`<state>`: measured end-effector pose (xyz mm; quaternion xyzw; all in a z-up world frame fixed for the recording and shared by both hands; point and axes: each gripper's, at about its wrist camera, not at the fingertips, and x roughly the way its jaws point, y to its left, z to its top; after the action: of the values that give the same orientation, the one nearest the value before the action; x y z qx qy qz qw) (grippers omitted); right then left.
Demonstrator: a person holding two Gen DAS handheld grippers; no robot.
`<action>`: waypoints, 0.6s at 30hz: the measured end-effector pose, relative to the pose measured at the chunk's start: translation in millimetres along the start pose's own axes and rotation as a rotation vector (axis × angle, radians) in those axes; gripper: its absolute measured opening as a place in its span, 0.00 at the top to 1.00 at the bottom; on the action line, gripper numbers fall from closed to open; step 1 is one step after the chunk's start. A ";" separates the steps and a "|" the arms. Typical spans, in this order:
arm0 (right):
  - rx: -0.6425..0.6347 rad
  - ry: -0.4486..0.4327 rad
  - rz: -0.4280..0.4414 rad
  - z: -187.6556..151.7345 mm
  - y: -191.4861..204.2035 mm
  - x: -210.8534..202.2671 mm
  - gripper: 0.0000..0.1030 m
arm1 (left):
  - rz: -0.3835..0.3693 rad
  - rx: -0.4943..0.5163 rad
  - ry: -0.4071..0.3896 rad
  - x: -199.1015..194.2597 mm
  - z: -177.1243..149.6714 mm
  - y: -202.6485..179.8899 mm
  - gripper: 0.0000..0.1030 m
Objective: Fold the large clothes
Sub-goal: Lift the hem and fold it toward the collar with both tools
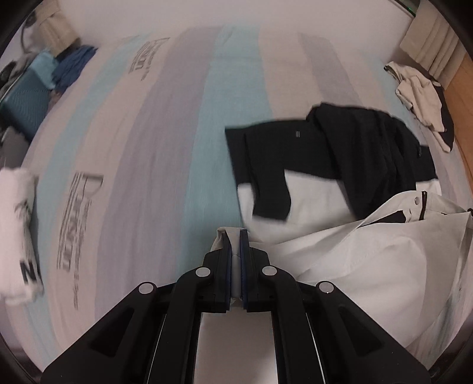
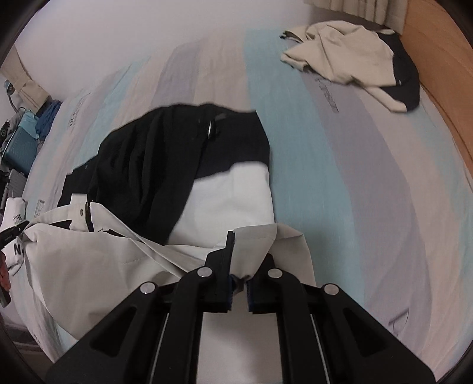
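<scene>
Bed with striped sheet (image 1: 177, 133) in pale blue, grey and white bands, bearing printed lettering. Teal suitcase (image 1: 26, 100) at the far left edge, with blue cloth (image 1: 75, 66) bunched just beside it. Beige curtains (image 1: 431, 50) hang at the far right against the white wall (image 1: 236, 14). Wooden headboard (image 2: 437, 73) borders the bed's right side.

Bedroom: striped bedsheet (image 1: 165, 147), curtains (image 1: 428, 44)
</scene>
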<state>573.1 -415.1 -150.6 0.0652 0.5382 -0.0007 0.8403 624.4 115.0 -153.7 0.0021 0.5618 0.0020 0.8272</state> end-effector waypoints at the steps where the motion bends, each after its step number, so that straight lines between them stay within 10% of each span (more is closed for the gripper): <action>1: -0.002 0.000 -0.003 10.5 1.2 3.8 0.95 | -0.006 0.006 -0.002 3.6 13.7 1.7 0.97; 18: -0.015 0.051 -0.067 137.6 8.4 73.9 0.95 | -0.004 0.067 -0.006 76.2 141.1 -6.1 0.97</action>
<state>729.2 -416.9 -159.8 0.0408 0.5613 -0.0233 0.8263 783.6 109.1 -172.5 0.0290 0.5590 -0.0184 0.8285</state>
